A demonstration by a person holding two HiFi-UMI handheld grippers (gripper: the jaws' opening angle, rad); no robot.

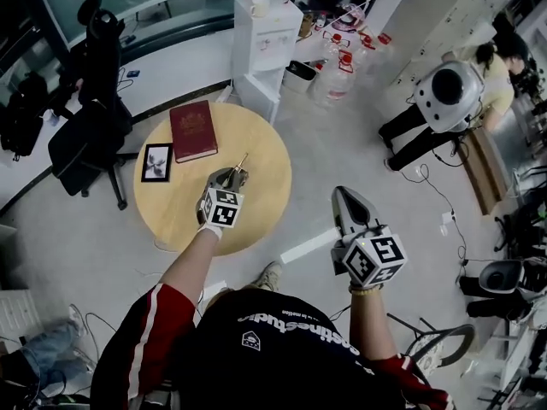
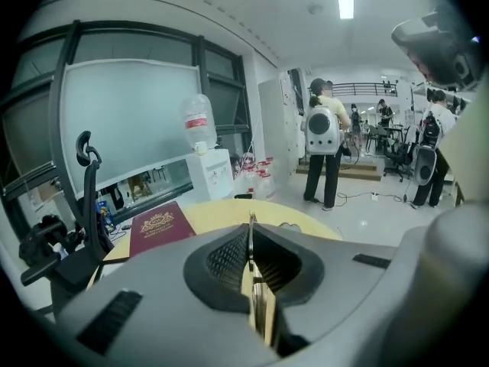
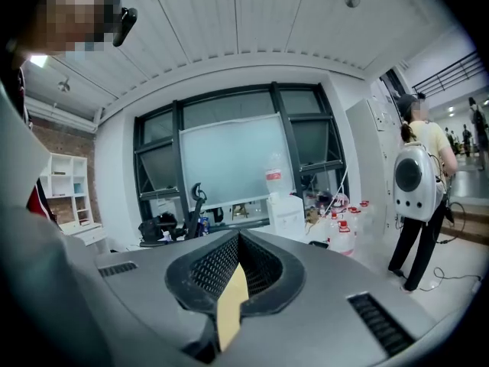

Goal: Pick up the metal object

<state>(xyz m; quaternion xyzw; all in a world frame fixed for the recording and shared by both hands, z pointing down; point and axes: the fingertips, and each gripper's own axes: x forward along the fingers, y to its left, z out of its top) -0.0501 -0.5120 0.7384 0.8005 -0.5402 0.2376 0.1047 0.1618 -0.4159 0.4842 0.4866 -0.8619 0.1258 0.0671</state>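
Observation:
A thin metal object [image 1: 242,160] pokes out past the tip of my left gripper [image 1: 229,178], which is shut on it above the round wooden table [image 1: 256,203]. In the left gripper view the metal strip [image 2: 250,239] stands on edge, pinched between the ribbed pads of the left gripper [image 2: 250,224]. My right gripper [image 1: 344,196] hovers to the right of the table, over the floor. In its own view the right gripper [image 3: 239,237] is shut with nothing in it.
A red book [image 1: 193,130] and a black-framed picture [image 1: 157,162] lie on the table's far left. Beyond stand a water dispenser [image 1: 267,37], several water bottles [image 1: 338,67] and an office chair [image 1: 90,118]. A person with a backpack [image 1: 449,96] stands far right.

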